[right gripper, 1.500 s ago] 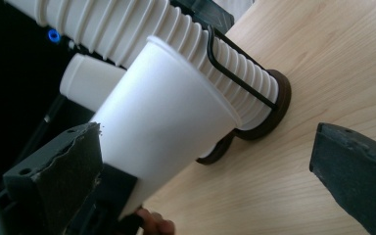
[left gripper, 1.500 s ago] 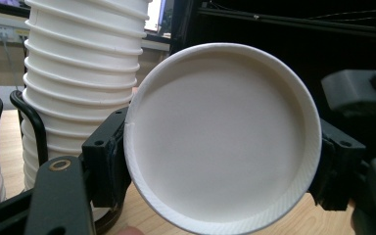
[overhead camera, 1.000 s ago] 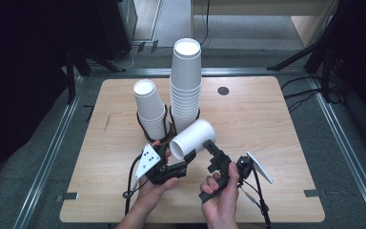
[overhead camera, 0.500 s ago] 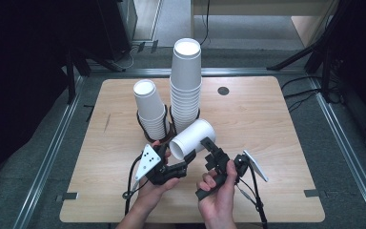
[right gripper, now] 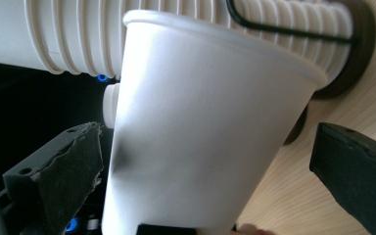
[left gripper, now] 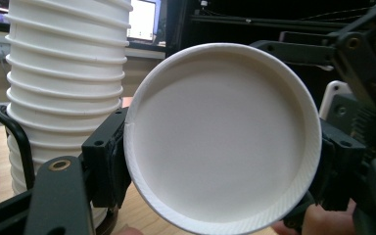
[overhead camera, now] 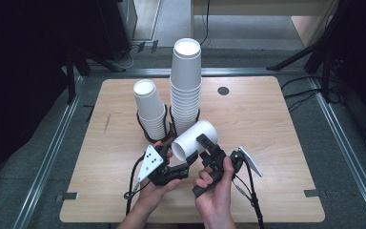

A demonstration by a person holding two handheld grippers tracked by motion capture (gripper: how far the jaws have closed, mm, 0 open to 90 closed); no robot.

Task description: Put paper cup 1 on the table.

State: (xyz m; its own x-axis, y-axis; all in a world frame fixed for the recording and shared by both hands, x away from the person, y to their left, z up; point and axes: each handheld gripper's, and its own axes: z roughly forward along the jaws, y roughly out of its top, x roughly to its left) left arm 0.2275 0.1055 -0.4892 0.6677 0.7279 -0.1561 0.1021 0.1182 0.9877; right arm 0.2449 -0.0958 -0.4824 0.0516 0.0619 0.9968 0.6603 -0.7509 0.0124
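A single white paper cup (overhead camera: 195, 138) lies on its side in the air above the table's front half. My left gripper (overhead camera: 183, 163) is shut on its base end; in the left gripper view the cup's round bottom (left gripper: 220, 137) sits between both black jaws. My right gripper (overhead camera: 206, 145) is open around the cup's wall (right gripper: 200, 132). One jaw sits close to the cup's side and the other stands well apart from it. Behind the cup stand a tall stack of cups (overhead camera: 187, 86) and a shorter stack (overhead camera: 150, 109), each in a black wire holder.
The wooden table (overhead camera: 276, 124) has a small dark hole (overhead camera: 223, 90) at the back right. Cables trail from both grippers toward the front edge. The tall stack (left gripper: 63, 83) rises just beyond the held cup, and its ribbed rims (right gripper: 176, 34) lie close behind it.
My right gripper has moved a little forward and left, closer around the held cup. The left gripper and the cup have hardly moved.
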